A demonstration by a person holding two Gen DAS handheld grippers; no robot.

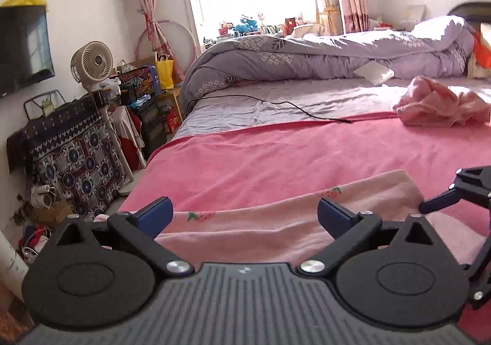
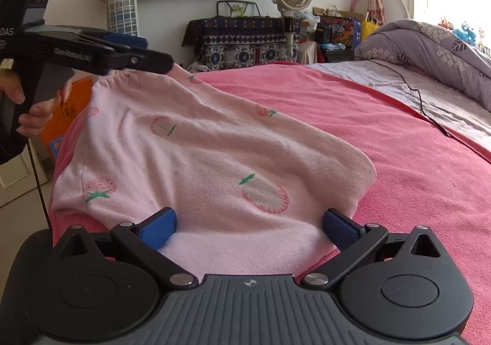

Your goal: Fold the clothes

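A pale pink garment with strawberry prints point(image 2: 214, 157) lies spread on the pink blanket point(image 2: 383, 136), near the bed's foot edge. My right gripper point(image 2: 250, 228) is open, its blue pads wide apart over the garment's near hem, with cloth lying loose between them. My left gripper point(image 2: 147, 53) reaches in from the left over the far elastic edge, with a hand point(image 2: 33, 121) on its handle. In the left wrist view the left gripper point(image 1: 245, 214) is open wide above the same garment point(image 1: 264, 231), its pads clear of the cloth. A finger of my right gripper point(image 1: 435, 203) shows at the right edge.
A crumpled pink garment point(image 1: 442, 105) lies further up the bed. A black cable point(image 1: 276, 104) runs across the grey sheet below a bunched lilac quilt point(image 1: 307, 56). A fan point(image 1: 92, 61) and a draped cabinet point(image 1: 73, 148) stand left of the bed.
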